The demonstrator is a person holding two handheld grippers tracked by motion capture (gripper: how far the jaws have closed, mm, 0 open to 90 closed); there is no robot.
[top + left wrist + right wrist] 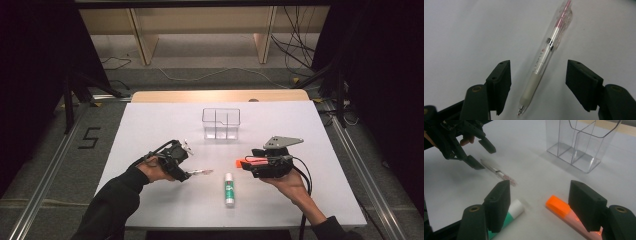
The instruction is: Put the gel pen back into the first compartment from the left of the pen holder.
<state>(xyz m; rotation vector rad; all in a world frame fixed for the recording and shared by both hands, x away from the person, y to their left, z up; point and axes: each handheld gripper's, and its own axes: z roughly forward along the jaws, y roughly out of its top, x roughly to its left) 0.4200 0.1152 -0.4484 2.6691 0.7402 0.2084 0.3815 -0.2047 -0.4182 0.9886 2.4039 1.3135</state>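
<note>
White counter [150,130], clear organizer [221,123] far centre. Left gripper [537,87] jaws partly open, straddling the clear pen [544,58] lying flat, not touching. Right gripper [539,207] jaws open, empty, near orange marker [559,207]. Risk: off-centre closing rolls the pen away.

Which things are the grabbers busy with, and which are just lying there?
In use:
- clear plastic pen with pink ink, between the open left gripper
- orange-capped marker, by the open right gripper

Lying about:
- white-and-green glue stick
- clear plastic divided holder
</note>
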